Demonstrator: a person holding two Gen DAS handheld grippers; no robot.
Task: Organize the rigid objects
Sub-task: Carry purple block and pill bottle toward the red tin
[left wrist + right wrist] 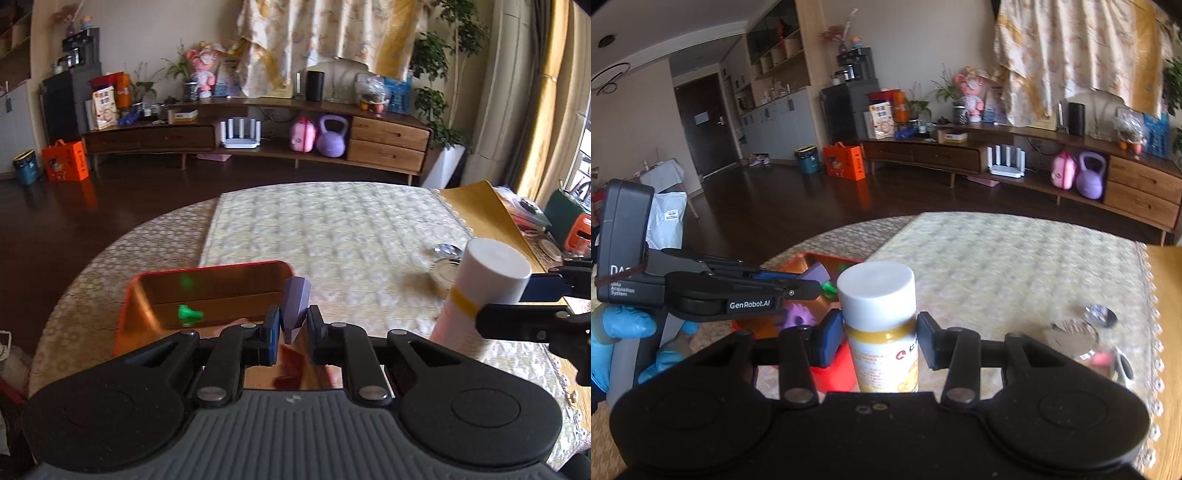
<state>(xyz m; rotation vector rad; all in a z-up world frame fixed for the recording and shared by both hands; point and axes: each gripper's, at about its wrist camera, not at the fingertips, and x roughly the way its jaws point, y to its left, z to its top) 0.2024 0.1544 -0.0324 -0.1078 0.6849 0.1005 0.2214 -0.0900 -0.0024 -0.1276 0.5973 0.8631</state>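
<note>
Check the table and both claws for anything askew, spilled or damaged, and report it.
Nothing looks spilled or broken. The left claw holds a purple block above the red tray, where a green piece lies. The right claw grips an upright white-capped bottle. A spoon and a jar lie loose on the tablecloth.

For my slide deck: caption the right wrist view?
Right gripper holds a white-capped bottle above the table, left gripper over the red tray.
</note>
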